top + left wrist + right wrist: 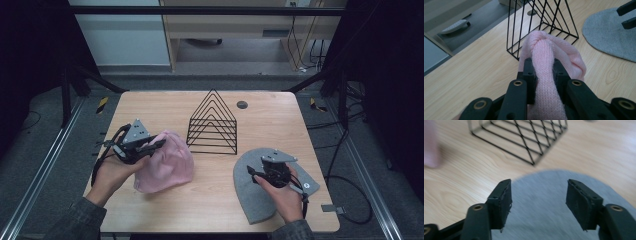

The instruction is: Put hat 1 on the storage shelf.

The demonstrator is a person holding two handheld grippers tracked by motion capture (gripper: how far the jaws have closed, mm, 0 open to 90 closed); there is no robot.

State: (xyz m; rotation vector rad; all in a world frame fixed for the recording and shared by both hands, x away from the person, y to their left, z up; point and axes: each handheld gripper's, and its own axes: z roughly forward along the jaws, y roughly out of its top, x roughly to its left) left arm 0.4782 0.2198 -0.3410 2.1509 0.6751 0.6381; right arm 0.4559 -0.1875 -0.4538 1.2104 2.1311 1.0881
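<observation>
- Pink knit beanie (pixel 165 162) lies toward the left edge of the surface (pixel 280 120), just in front of the black wire rack (pixel 213 122); a fold of its knit is raised off the wood.
- Left gripper (pixel 544 72) has its jaws clamped on that fold, which bulges up between the pads.
- Grey beanie (pixel 250 187) lies flat near the front right corner.
- Right gripper (pixel 539 200) hangs over the grey beanie, jaws apart with nothing between them.
- Risk: the pinch takes only one fold of soft knit, so it could slide out if lifted higher.
- Risk: the pink beanie sits close to the rack, so loose fabric may snag a wire and drag it.
- Risk: the right jaws may close on too little of the flat cloth.
</observation>
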